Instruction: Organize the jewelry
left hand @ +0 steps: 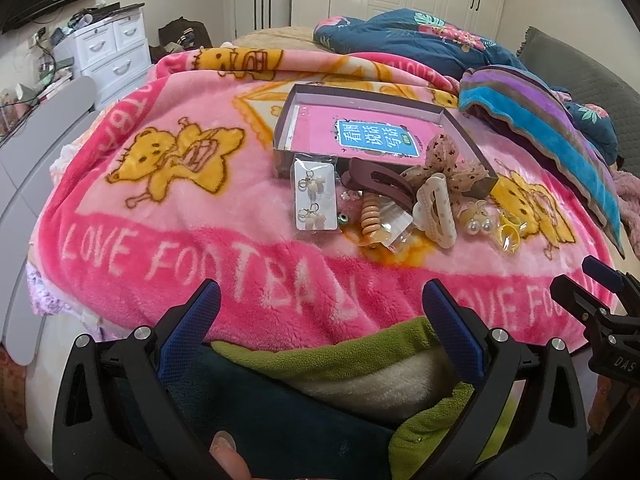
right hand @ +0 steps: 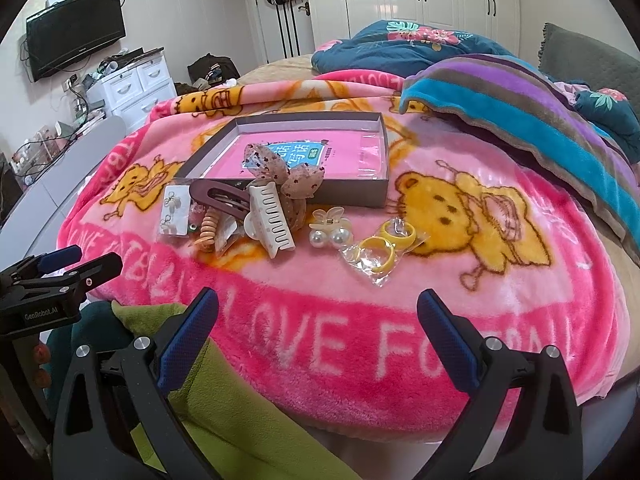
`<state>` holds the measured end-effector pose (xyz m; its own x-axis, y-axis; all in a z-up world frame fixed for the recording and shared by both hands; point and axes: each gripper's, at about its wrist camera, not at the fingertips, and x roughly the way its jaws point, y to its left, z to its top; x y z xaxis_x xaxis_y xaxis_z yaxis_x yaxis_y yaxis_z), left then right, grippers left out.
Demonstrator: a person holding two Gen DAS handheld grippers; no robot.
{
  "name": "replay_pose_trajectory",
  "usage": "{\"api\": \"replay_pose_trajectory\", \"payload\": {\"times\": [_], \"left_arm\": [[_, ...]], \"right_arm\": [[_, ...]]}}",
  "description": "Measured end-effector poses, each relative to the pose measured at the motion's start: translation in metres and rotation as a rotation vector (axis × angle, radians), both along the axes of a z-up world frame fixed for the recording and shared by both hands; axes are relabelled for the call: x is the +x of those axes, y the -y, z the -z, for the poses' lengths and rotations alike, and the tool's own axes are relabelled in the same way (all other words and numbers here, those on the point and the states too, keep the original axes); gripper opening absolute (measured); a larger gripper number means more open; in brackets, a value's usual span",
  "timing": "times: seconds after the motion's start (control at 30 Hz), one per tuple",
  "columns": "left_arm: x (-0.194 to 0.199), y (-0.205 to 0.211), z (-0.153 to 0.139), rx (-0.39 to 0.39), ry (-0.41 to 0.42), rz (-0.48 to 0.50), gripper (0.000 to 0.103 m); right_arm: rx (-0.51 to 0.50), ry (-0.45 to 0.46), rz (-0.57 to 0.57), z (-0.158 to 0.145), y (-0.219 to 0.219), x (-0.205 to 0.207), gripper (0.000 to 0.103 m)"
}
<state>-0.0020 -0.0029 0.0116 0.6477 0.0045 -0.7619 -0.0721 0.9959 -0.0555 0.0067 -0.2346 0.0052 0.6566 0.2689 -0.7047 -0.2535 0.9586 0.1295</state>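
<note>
Nearest us, both claws, left claw (left hand: 320, 320) and right claw (right hand: 318, 324), gape empty over the pink blanket (right hand: 320, 344); beyond, hair clips (right hand: 270, 220) crowd against the open box (right hand: 344, 194).

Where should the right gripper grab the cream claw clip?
Judging by its pose, pinch the cream claw clip across its long toothed body near the middle, coming down from above with the right gripper. Its near end lies clear, while the bow crowds the far end.

I see a fleecy pink blanket (right hand: 328, 320) printed with yellow bears, a cream toothed plastic claw clip (right hand: 269, 222), glossy yellow plastic rings (right hand: 384, 246) (bagged in clear film) and a striped blue-purple-grey blanket (right hand: 532, 116).
</note>
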Motion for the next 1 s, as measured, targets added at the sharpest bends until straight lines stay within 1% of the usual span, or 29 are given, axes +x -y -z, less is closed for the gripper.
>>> {"api": "replay_pose_trajectory", "payload": {"times": [0.57, 0.8, 1.0], "left_arm": [[0.0, -0.004, -0.003, 0.003, 0.004, -0.003, 0.095], [0.001, -0.017, -0.001, -0.002, 0.001, -0.031, 0.095], [0.002, -0.027, 0.003, 0.002, -0.006, -0.073, 0.095]], "right_arm": [[0.001, 0.012, -0.013, -0.001, -0.003, -0.004, 0.099], [0.01, 0.007, -0.046, 0.0, -0.01, 0.0, 0.099], [0.018, -0.007, -0.097, 0.002, -0.022, 0.01, 0.099]]}}
